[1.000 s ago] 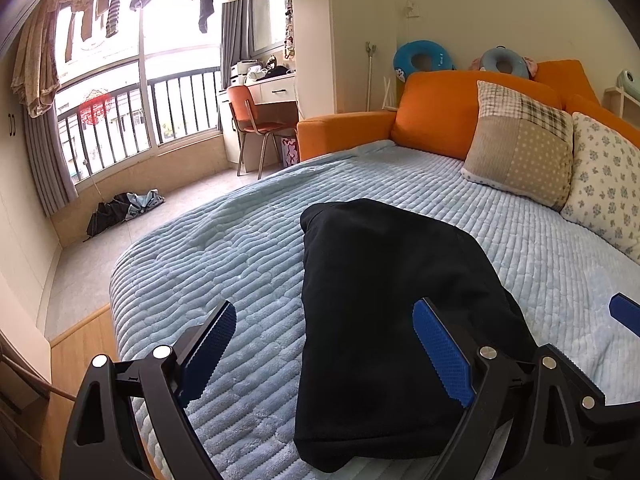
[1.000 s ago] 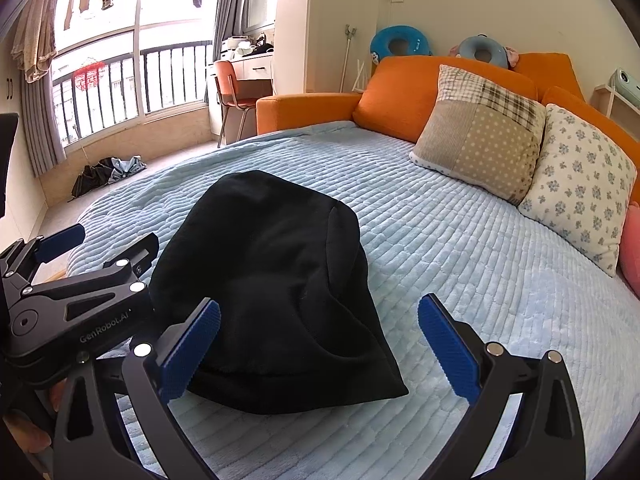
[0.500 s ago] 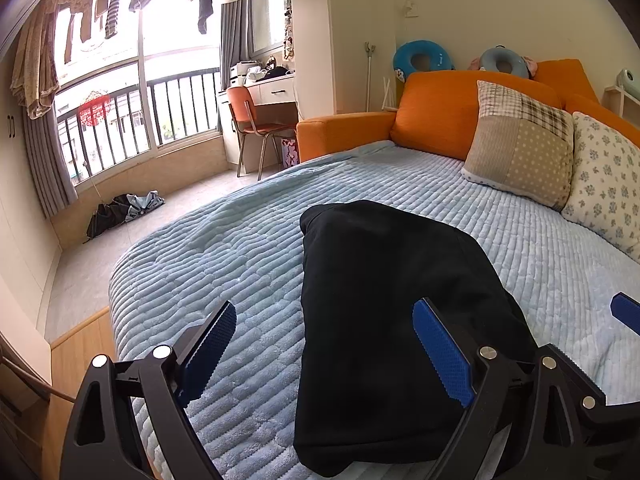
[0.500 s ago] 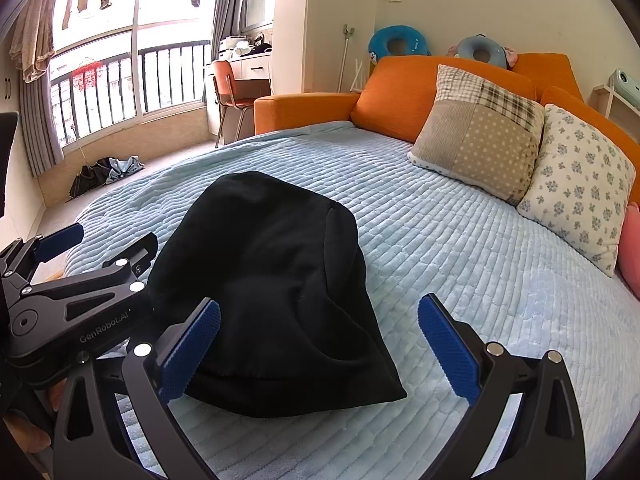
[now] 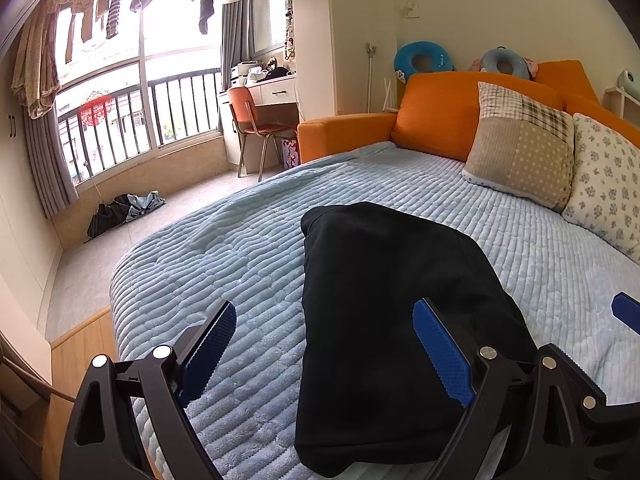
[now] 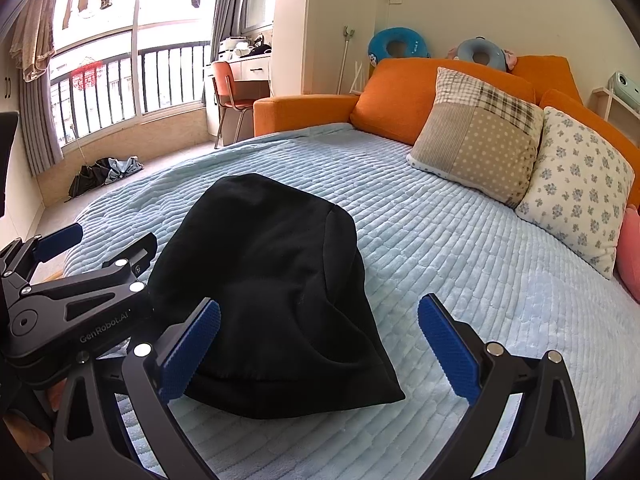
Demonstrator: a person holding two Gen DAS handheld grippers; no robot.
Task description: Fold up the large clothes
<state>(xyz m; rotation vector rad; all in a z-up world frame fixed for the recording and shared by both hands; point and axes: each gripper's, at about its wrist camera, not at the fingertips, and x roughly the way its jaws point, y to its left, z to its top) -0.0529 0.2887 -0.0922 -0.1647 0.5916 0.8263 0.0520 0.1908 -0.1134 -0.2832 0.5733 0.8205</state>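
In the left wrist view, the upper left of the frame is taken up by a bright window (image 5: 132, 92) with a dark railing, under a line of hung laundry (image 5: 120, 4). A crumpled umbrella (image 5: 124, 214) is seen on the floor at the left, and an orange chair (image 5: 250, 120) is set at a desk just left of centre. The left gripper (image 5: 324, 354) fills the bottom of the frame; its blue pads are spread wide and nothing is held between them. The black garment (image 5: 384, 304), folded into a compact bundle, is laid on the light blue quilted bedspread (image 5: 224, 248) in the lower centre, and its near right part is overlapped by the right-hand finger. Whether that finger touches the cloth cannot be told. An orange headboard (image 5: 444, 116) is found at the upper right, with a patchwork pillow (image 5: 520, 148) and a floral pillow (image 5: 608, 200) leaned against it.

In the right wrist view, the body of the left gripper is seen at the left edge, just beside the garment's left side. The garment (image 6: 272, 292) is placed in the centre of the frame. The right gripper (image 6: 320, 350) is shown at the bottom, released and wide apart, with its left pad in front of the garment's near edge and its right pad over bare bedspread. The pillows are seen at the right.
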